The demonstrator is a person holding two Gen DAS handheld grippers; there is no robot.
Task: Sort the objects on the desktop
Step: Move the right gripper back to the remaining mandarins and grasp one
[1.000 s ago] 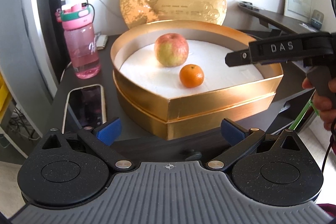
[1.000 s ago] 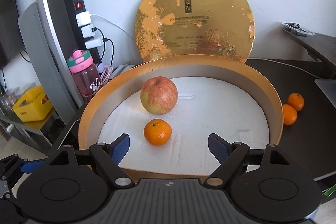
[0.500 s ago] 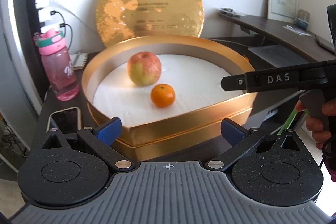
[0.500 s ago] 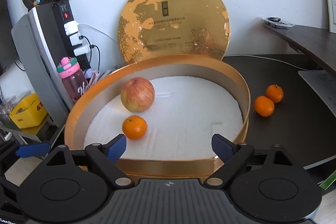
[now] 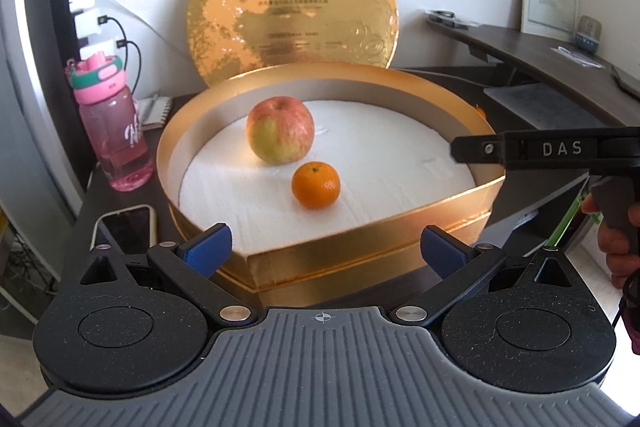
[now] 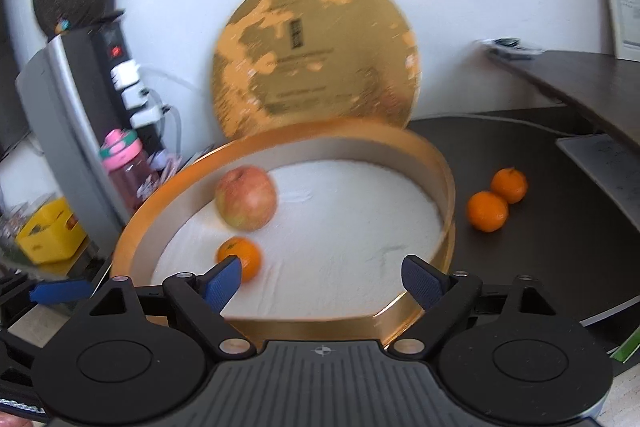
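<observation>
Both grippers, left (image 5: 324, 247) and right (image 6: 322, 281), gape empty; two oranges (image 6: 496, 201) outside the box (image 6: 448, 203) lie, through blur, nearest the right.

My left claw (image 5: 324, 251) is showing matt black, finely speckled plastic arms, ribbed grey housing and blue textured pads (image 5: 206, 249), with small shiny metal pins at the joints. My right claw (image 6: 323, 281) is looking the same. The gold box (image 5: 400, 239) is gleaming with a glossy foil finish outside, its inner wall looking matt, and its white liner (image 5: 384, 167) is looking rough and grainy, like foam. The lid (image 5: 292, 3) is shining like polished metallic card. The apple (image 5: 279, 135) is looking smooth and waxy, the tangerine (image 5: 316, 185) finely dimpled. The pink bottle (image 5: 114, 131) is looking like translucent plastic. The worktop (image 6: 540, 247) is showing a dark matt wood look.
</observation>
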